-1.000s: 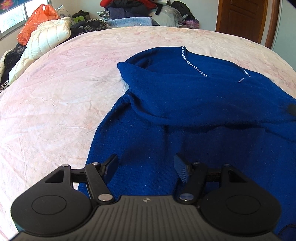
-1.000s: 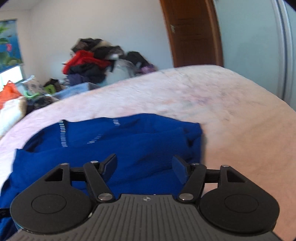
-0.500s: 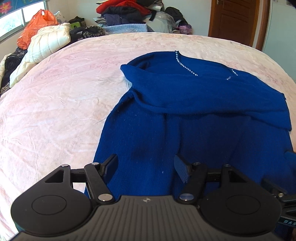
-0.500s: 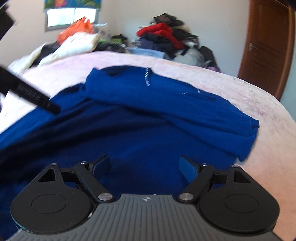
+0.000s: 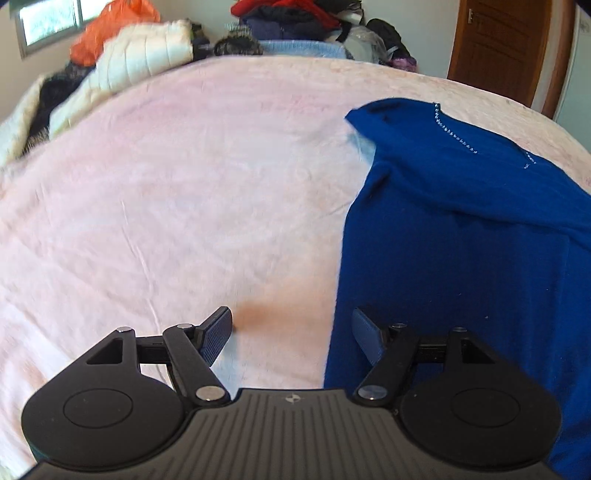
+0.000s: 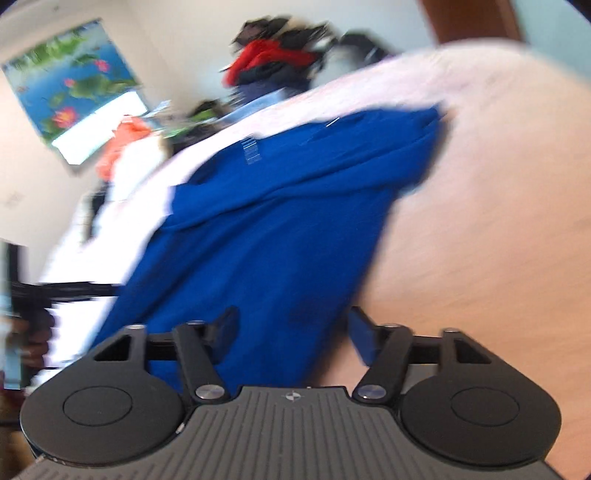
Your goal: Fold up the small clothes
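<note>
Both grippers, left (image 5: pixel 291 334) and right (image 6: pixel 291 332), hover with fingers apart over a blue sweater (image 5: pixel 461 240) on a pink bed (image 5: pixel 166 203); the right view is blurred.

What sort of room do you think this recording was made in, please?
Most likely a bedroom: a wide bed with a pink sheet, clothes heaped along the far wall, and a wooden door. A blue sweater lies on it.

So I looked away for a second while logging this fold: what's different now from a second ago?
Both grippers shifted outward. The left gripper moved from over the blue sweater to straddle its left edge, the pink bedspread now filling its view. The right gripper swung to the sweater's right edge, its view tilted and blurred. Both stay open, gripping nothing. The sweater lies as before, sleeves folded across.
</note>
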The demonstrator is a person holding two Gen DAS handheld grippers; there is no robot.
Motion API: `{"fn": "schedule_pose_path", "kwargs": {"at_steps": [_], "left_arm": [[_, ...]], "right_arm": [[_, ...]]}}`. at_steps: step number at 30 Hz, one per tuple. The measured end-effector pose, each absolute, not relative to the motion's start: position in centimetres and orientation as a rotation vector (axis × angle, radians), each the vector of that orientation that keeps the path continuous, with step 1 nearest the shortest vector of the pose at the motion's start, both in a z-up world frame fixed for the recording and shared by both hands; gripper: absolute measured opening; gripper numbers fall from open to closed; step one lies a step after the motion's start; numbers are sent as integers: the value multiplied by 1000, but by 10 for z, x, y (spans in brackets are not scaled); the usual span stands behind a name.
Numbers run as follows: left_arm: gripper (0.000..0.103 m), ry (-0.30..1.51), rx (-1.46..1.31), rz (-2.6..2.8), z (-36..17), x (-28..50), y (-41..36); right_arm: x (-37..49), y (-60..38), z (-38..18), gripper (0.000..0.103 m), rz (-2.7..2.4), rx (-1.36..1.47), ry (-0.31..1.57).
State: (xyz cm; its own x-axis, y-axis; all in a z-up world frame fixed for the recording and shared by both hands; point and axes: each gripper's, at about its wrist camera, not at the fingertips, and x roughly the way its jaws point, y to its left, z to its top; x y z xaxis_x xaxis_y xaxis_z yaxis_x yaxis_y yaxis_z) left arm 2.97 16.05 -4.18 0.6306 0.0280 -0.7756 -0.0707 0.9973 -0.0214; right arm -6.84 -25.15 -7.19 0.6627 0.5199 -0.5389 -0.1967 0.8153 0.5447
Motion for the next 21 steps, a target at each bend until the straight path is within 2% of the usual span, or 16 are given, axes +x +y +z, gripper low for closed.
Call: {"fn": "schedule_pose_path", "kwargs": {"at_steps": [1,3,4,7,9,10,11,16,21], "left_arm": [[73,872,-75,49,-44,28,164],[73,846,-60,22,-45,26,162],[72,838,-49,-13,-45,26,158],[69,826,-26,-94,-45,26,145],[30,811,-11,-140,-45,25,136],[22,809,-10,-153,-45,27,133],[6,811,-12,-161,-45,29,130],[4,784,-28,-184,-34,43,116],[4,698,-77,-155,-20,65,105]], "right_arm": [[-68,-248,-74,44,420,478,738],[-63,-249,-77,14,380,491,736],[-61,-251,-78,7,350,513,736],[-64,-255,-79,7,323,554,709],[-70,-249,-75,7,298,518,686],[-73,-249,-73,7,290,515,673],[-74,-251,-72,7,279,511,660],[-79,-259,-60,6,228,487,609],[-40,-267,-47,6,161,395,566]]}}
